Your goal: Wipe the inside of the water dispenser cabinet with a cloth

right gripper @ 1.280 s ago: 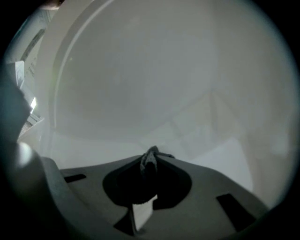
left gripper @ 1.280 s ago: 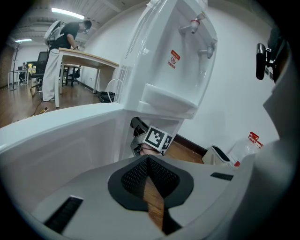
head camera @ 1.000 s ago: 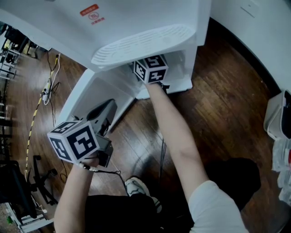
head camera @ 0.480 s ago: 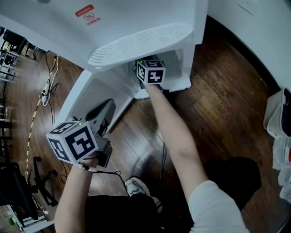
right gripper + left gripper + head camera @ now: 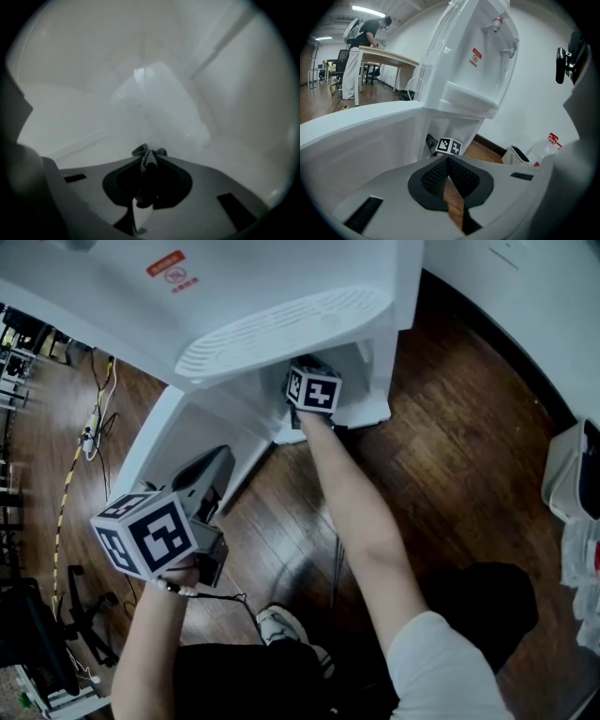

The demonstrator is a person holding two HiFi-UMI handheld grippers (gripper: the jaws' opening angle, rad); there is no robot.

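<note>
While reaching into the lower cabinet (image 5: 154, 93) of the water dispenser (image 5: 281, 287), holds the dark cloth (image 5: 149, 153) clamped in the right hand-held gripper (image 5: 148, 165), with jaws closed on its bunched middle and a tuft poking past the tips. Probably gripped that way so as to bring soft cloth, not hard jaws, against the white inner walls; cannot tell whether touching a wall at this moment. Sends the right arm (image 5: 356, 512) straight through the opening, beneath the drip tray (image 5: 281, 329), for want of any other way to the back.

Leaves the left hand-held gripper (image 5: 448, 160) outside, tips drawn together on nothing, low above the wooden floor (image 5: 450, 456) and just beside the open door (image 5: 155, 451). Seemingly parked there to stay clear of the wiping arm, perhaps also to stop the door swinging shut, though not seen touching it. Looks toward the cabinet mouth, with the other gripper's marker cube (image 5: 449, 146) in sight.

Counted: two hand-held grippers, one cloth, one dispenser, one cabinet door, two taps (image 5: 496, 26) up top, and far off one person (image 5: 365, 33) standing at one counter (image 5: 389, 56).
</note>
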